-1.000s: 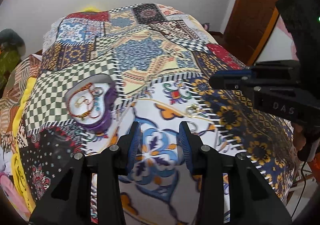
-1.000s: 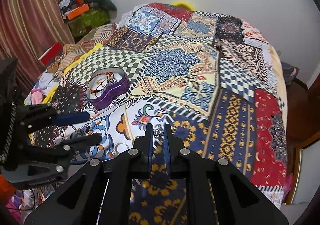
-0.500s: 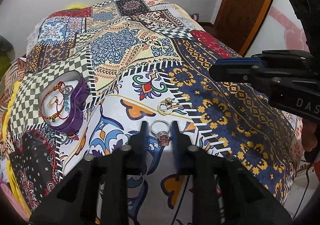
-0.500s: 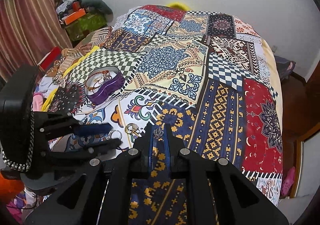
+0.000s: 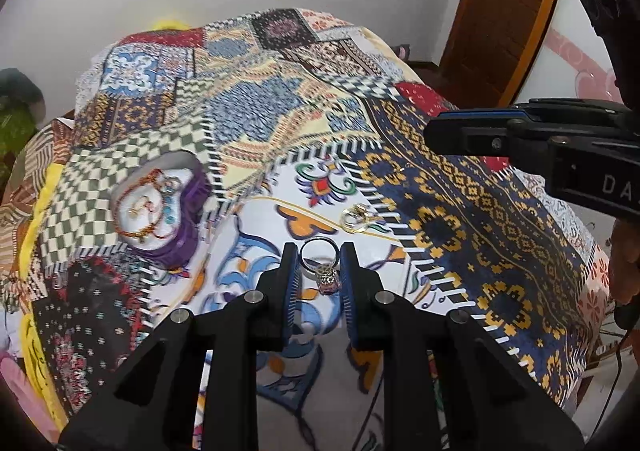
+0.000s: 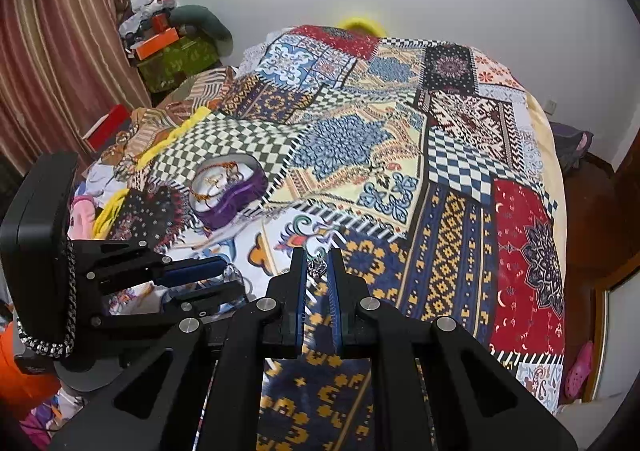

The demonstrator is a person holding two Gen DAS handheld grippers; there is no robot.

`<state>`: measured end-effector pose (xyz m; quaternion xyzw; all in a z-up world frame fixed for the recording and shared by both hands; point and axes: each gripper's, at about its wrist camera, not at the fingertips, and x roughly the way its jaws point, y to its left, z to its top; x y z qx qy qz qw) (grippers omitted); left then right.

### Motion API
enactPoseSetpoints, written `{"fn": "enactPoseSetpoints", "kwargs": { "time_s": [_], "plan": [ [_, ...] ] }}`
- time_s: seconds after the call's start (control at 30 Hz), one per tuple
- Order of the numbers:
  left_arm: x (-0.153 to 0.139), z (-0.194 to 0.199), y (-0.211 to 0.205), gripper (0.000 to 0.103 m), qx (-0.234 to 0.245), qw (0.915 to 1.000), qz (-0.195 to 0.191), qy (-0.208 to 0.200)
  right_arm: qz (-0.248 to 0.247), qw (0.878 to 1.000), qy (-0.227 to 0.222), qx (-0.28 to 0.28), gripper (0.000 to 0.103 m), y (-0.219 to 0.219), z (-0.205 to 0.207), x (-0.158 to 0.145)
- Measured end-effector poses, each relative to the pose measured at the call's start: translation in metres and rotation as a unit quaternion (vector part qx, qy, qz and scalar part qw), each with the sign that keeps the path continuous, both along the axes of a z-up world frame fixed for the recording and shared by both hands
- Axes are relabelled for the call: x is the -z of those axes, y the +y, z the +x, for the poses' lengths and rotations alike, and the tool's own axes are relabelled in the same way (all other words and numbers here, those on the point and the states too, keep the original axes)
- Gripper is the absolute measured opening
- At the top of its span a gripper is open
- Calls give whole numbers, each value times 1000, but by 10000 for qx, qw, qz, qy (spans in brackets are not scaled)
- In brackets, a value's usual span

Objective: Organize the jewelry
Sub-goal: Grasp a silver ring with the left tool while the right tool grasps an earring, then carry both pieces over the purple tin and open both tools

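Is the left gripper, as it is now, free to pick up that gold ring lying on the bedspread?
Probably not: the left gripper already grips a silver ring; the gold ring lies unobstructed just beyond.

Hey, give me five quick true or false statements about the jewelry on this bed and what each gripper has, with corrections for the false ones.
1. The left gripper has a silver ring with a stone between its fingers. True.
2. The gold ring lies inside the purple jewelry box. False: it lies on the patchwork bedspread, apart from the box.
3. The right gripper is wide open and empty. False: it is shut on a small silver ornament.
4. The purple box already holds beaded pieces. True.
5. The purple box has its lid on. False: its top is open and the contents show.
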<state>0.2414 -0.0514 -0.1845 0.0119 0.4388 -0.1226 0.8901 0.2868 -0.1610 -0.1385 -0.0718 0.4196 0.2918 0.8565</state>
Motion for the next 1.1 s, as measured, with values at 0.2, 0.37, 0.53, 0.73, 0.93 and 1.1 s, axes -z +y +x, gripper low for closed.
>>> {"fn": "enactPoseSetpoints", "kwargs": {
  "time_s": [0.2,0.37,0.53,0.73,0.93,1.1],
  "plan": [
    [-16,-3,23,20,-231,9995,-46,-195,83,9999,-114,-41,9,15,0,-13],
    [-30,-4,48,20,-448,9982,-128,-377,148,9996,-202,-104,9,32,1,-22],
    [-40,-3,66,20,-590,9968,-111,-523,213,9993,-234,-209,9,51,6,-25],
    [-44,6,88,20,-776,9950,-82,-623,279,9987,-232,-349,9,75,12,-25],
    [-37,19,109,20,-959,9936,-124,-591,285,9982,-196,-488,9,95,20,-22],
    [-26,32,123,20,-1069,9930,-158,-483,245,9980,-129,-569,9,112,30,-14]
  ]
}}
